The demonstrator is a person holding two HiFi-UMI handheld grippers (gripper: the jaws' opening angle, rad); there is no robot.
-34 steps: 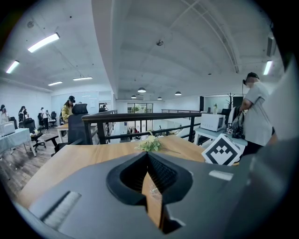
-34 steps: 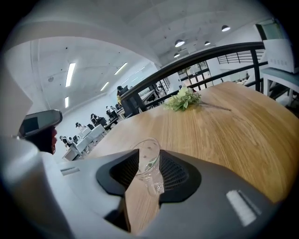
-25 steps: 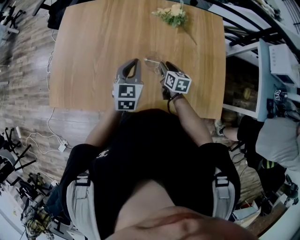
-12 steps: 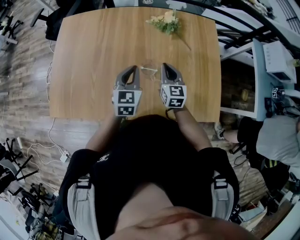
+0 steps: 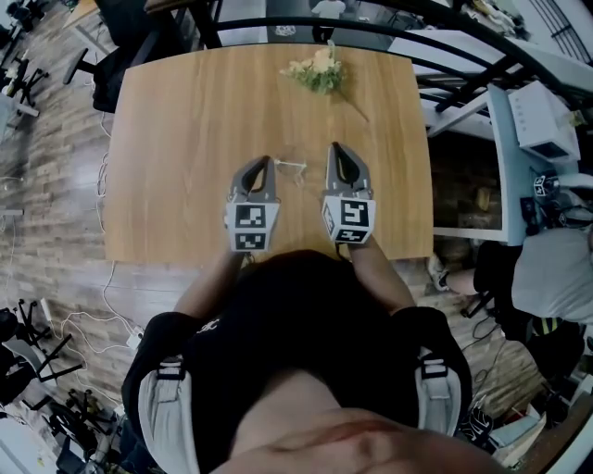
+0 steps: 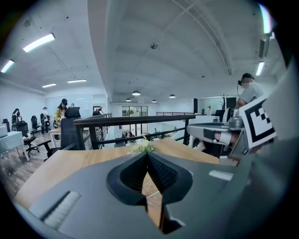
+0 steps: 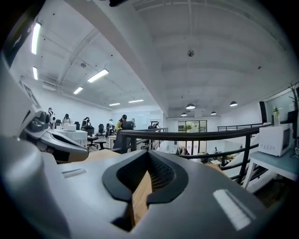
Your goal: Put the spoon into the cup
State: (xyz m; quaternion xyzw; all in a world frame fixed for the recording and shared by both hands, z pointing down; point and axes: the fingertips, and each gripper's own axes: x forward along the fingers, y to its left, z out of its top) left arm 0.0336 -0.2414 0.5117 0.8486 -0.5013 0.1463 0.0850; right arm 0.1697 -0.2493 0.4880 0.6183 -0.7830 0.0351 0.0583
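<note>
Entry: wood tabletop (image 5: 167, 139), pale brown, seen from above, wearer's torso at the near edge. Surroundings: flower sprig (image 5: 317, 72), white-yellow w/ green, lies at the far edge, well beyond the cup and not btw it and either claw. Black railing (image 5: 306, 26) runs just past the far edge. White appliance (image 5: 547, 120) sits on a side shelf (image 5: 505, 167) to the right. Cables (image 5: 88, 278) trail over the plank floor (image 5: 46, 167) to the left. Another person (image 5: 556, 278) is at the right margin. Task items: clear cup (image 5: 288, 172), faint, stands on the tabletop near its middle, btw the two claw tips. Spoon (image 5: 291, 164), thin & pale, shows as a line across the cup's top; whether it sits inside or lies over the rim can't be told. Left claw (image 5: 266, 161): just left of the cup, tip pointing away from the wearer. Its jaws are closed tip to tip w/ nothing gripped. A thin pale line shows thru the gap behind the tips, too small to ID. Right claw (image 5: 335, 148): just right of the cup, apart from it, aimed out across the room. Its jaws are closed together, empty, touching nothing.
</note>
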